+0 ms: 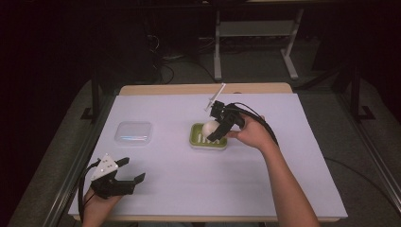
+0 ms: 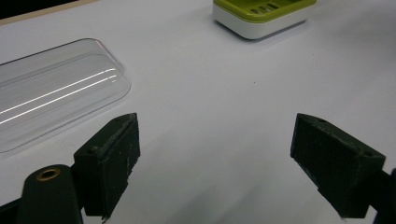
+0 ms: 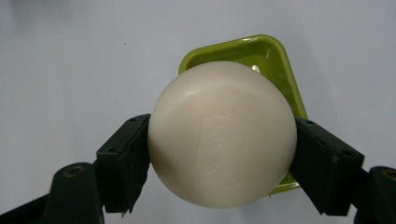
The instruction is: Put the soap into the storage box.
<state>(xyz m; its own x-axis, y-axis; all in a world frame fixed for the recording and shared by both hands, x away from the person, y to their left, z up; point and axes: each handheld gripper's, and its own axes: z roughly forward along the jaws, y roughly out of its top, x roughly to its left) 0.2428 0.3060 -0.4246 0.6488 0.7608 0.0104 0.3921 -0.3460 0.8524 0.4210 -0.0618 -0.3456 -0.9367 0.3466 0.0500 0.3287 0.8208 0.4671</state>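
High view: one soap (image 1: pixel 210 126), one green dish (image 1: pixel 208 142), one clear lid (image 1: pixel 134 133) — two tongs.

matt soap (image 3: pixel 222 135), glossy dish (image 3: pixel 275 56), probably plastic

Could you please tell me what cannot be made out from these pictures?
- Right gripper view: the soap hides most of the green dish; whether they touch is unclear.
- Soap's embossed lettering: too faint.
- Left gripper view: clear lid and dish cut off by edges.

A lab: paper-covered table (image 1: pixel 293 189), dark room, cables (image 1: pixel 163 64) on the floor.
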